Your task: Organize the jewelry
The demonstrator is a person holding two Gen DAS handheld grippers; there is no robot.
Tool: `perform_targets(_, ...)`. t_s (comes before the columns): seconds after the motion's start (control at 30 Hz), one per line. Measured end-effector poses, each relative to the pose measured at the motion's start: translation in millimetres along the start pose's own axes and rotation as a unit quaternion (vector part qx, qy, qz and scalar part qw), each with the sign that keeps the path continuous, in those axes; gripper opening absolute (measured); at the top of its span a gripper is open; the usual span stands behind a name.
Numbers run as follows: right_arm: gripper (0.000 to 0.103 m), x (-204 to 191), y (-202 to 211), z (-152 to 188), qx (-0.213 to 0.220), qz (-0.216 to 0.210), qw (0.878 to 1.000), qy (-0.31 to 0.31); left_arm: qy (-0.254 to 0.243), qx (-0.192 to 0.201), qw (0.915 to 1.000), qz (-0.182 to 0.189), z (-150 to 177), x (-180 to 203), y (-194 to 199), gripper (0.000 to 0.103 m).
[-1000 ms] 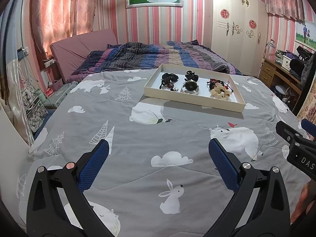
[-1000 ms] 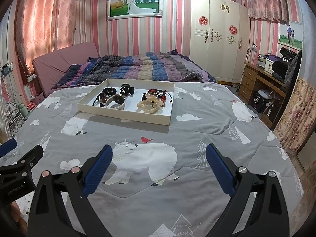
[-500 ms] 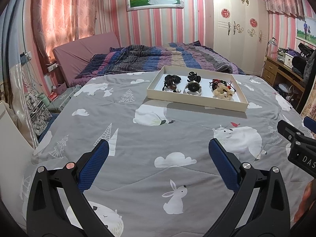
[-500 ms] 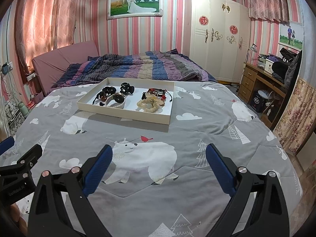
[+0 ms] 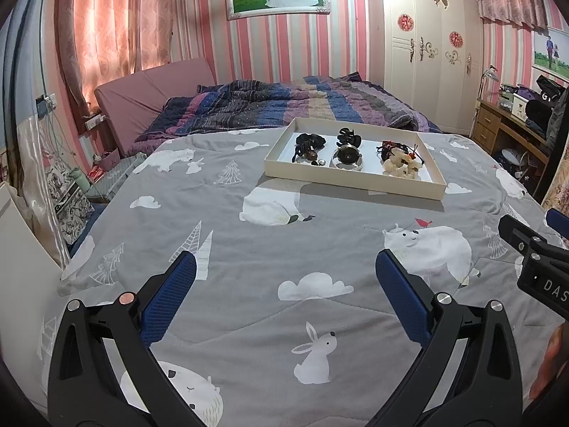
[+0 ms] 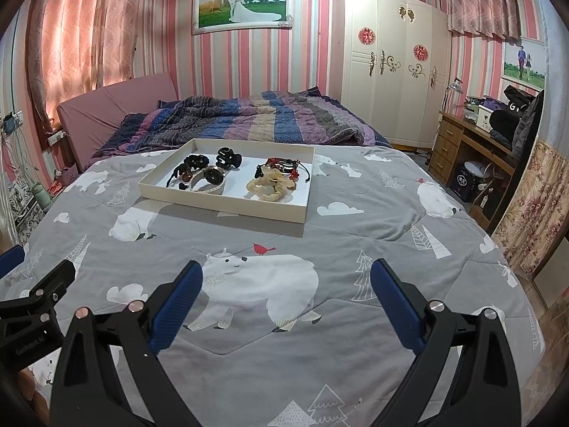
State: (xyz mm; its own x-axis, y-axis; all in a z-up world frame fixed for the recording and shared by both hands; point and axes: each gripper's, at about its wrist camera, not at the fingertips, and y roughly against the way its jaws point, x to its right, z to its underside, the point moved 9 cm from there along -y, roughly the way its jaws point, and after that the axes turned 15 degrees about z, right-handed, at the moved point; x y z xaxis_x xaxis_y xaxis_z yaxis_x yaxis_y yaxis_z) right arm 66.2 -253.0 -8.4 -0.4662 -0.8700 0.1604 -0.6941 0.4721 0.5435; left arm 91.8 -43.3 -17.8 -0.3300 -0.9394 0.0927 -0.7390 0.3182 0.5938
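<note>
A shallow cream tray (image 5: 352, 184) (image 6: 220, 204) lies on the grey bedspread well ahead of both grippers. In it are dark bead strings (image 5: 308, 143) (image 6: 190, 165), a black hair claw (image 5: 348, 136) (image 6: 228, 156), a round silver-rimmed piece (image 5: 347, 157) (image 6: 212, 177), pale yellowish bangles (image 5: 400, 168) (image 6: 272, 184) and red-and-black cords (image 5: 396, 148) (image 6: 286, 164). My left gripper (image 5: 286, 270) hovers open over the bedspread, nothing between its blue pads. My right gripper (image 6: 286, 277) is open too, over a polar-bear print, likewise holding nothing.
A crumpled striped quilt (image 6: 256, 114) lies behind the tray. A white wardrobe (image 6: 391, 64) and a cluttered wooden desk (image 6: 473, 135) stand to the right. The bed's left edge drops to bags and clutter (image 5: 71, 195). The right gripper's body (image 5: 537, 267) shows at the left view's right edge.
Both views have tilted or risen slightly, so the tray sits a little higher and farther in frame. Both grippers stay open and empty.
</note>
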Motion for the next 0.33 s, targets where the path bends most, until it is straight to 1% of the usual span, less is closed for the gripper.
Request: perform_targets(0.33, 0.095, -0.8, -1.0, 1.2, -0.003, -0.002, 1.0, 0.0, 0.002, -0.005, 0.9999, -0.008, 0.6, -2.5, -1.0, 0.1)
